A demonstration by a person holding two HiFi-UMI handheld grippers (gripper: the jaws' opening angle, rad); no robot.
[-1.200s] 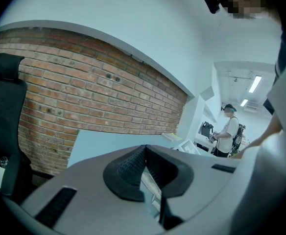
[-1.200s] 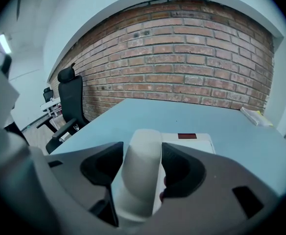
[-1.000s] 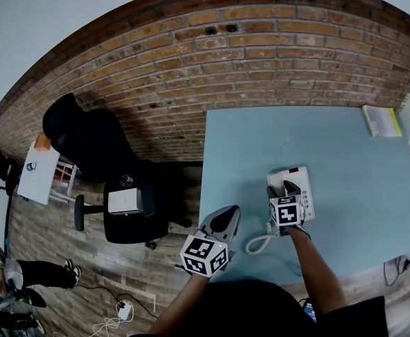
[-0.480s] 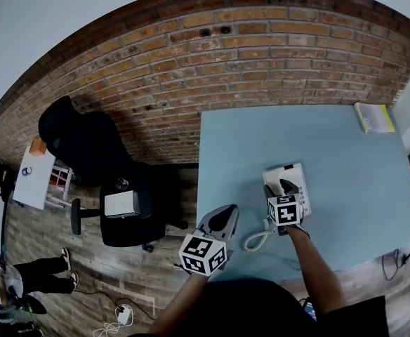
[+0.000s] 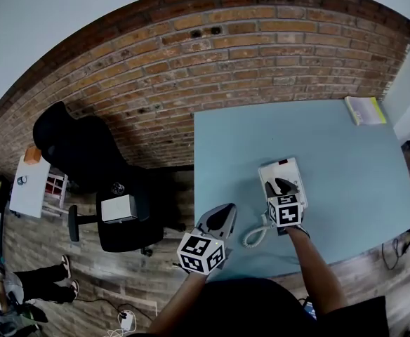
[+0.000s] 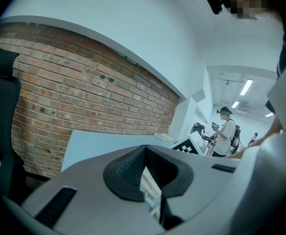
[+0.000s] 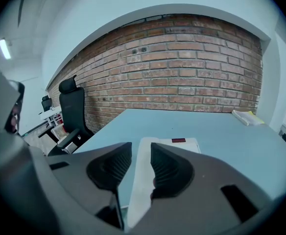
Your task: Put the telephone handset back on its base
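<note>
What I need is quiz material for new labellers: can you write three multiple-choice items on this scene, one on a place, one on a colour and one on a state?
1. Where on the table does the booklet lie?
A at the near left corner
B at the far right corner
C in the middle

2. What colour is the table top?
A brown
B light blue
C black

3. How do the jaws of the left gripper stand?
A wide apart
B half open
C closed together

Key:
1 B: the head view shows it by the far edge, near the brick wall.
2 B: every view shows it light blue.
3 C: the left gripper view shows the tips meeting, gripping nothing.
</note>
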